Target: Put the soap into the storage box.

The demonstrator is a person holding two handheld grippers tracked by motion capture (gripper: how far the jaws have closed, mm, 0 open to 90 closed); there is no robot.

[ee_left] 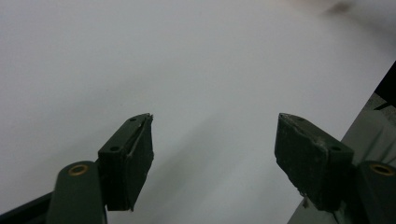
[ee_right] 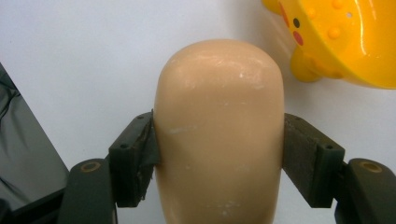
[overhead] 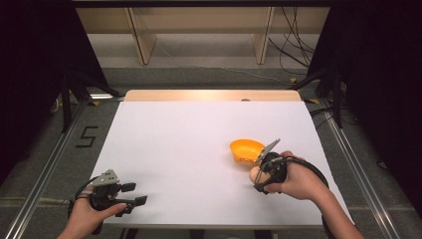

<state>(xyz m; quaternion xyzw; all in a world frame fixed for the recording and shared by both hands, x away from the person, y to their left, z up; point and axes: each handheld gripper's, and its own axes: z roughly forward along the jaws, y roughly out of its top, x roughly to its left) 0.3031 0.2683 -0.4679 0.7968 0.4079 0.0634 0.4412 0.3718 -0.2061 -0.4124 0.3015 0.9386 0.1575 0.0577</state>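
Note:
A peach-coloured rounded block, like a bar of soap (ee_right: 219,130), sits between both jaws of my right gripper (ee_right: 218,149), which is shut on it. In the high view that gripper (overhead: 259,175) is at the right front of the table with the soap (overhead: 254,174) showing at its tip. An orange plastic bowl with a duck-like face (overhead: 246,150) rests on the table just beyond it, and its rim (ee_right: 345,42) fills the upper right of the right gripper view. My left gripper (overhead: 134,194) is at the front left, open, over bare white surface (ee_left: 205,84).
The white table top (overhead: 189,149) has a wooden strip along its far edge (overhead: 211,95). Metal rails run along both sides on the floor. Shelving legs and cables stand beyond the table. The table's right edge shows near the left gripper's right jaw (ee_left: 369,121).

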